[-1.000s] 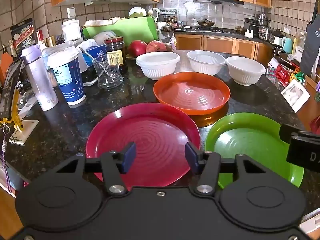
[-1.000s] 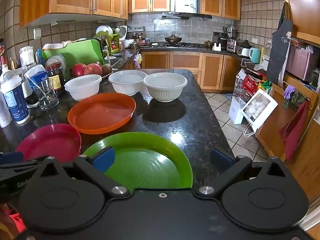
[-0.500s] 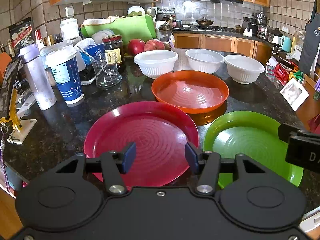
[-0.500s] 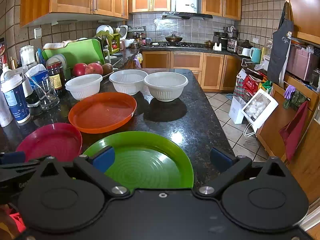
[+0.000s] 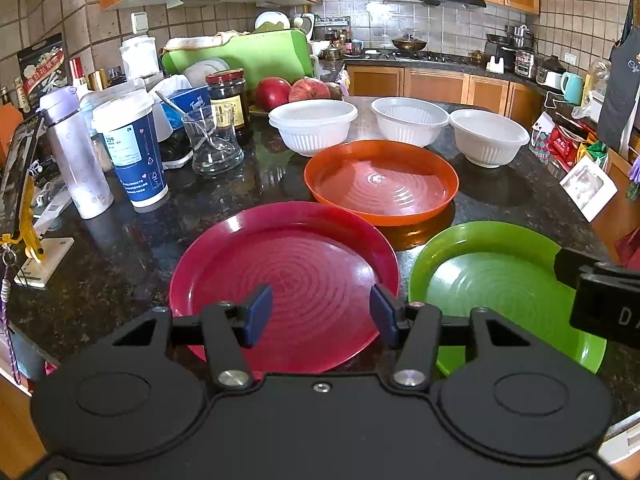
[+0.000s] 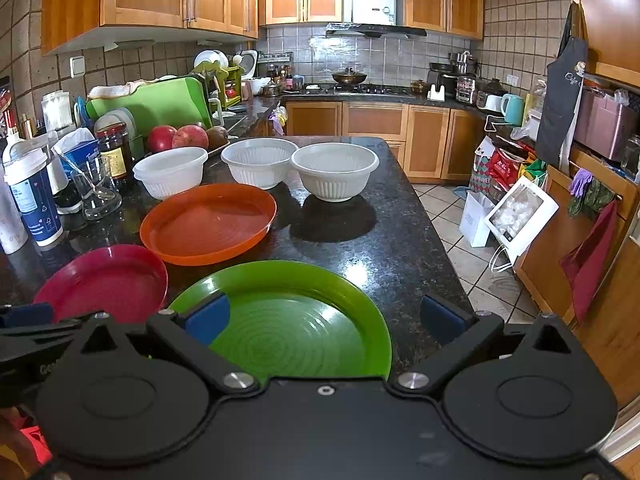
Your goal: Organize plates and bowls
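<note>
On the dark granite counter lie a red plate [image 5: 280, 276], a green plate [image 5: 496, 284] to its right and an orange plate [image 5: 380, 182] behind them. Three white bowls [image 5: 314, 124] [image 5: 410, 120] [image 5: 488, 136] stand in a row at the back. My left gripper [image 5: 318, 314] hovers open over the red plate's near side, holding nothing. My right gripper [image 6: 324, 318] hangs wide open over the green plate [image 6: 292, 320], also holding nothing. The right wrist view shows the orange plate [image 6: 208, 222], the red plate [image 6: 104, 280] and the bowls [image 6: 336, 174].
Crowding the counter's left side are a blue paper cup [image 5: 132, 152], a lilac bottle [image 5: 76, 152], a glass beaker [image 5: 212, 144], a dark jar [image 5: 228, 96] and red fruit [image 5: 272, 92]. The counter's right edge [image 6: 424, 216] drops to a tiled floor with bags.
Both grippers have drifted slightly; the plates sit a little lower and closer in the views. Nothing was taken hold of or let go.
</note>
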A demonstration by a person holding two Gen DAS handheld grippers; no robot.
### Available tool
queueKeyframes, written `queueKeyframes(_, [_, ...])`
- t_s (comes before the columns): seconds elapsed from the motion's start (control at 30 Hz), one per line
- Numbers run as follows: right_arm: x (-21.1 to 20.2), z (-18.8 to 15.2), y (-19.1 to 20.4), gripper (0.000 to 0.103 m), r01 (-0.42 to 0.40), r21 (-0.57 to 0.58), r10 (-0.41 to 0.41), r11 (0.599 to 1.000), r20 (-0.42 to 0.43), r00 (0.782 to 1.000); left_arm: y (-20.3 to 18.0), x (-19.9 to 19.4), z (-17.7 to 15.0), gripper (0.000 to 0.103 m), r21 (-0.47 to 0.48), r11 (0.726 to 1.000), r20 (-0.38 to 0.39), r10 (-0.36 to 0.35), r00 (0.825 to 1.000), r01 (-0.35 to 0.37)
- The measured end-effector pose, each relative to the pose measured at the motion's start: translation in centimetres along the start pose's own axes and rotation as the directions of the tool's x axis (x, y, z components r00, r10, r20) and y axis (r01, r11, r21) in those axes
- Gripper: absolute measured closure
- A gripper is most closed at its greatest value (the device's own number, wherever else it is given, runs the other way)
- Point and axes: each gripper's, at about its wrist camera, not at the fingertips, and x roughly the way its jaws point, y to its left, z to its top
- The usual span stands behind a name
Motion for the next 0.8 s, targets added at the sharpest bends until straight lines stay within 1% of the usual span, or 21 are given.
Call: queueKeyframes(0.8, [-0.43, -0.04, 0.03, 0.0, -0.01, -0.005, 0.01, 1.0, 0.0, 1.0, -0.02, -0.14, -0.06, 0.044, 0.003, 1.0, -0.001, -0.006, 1.0, 0.006])
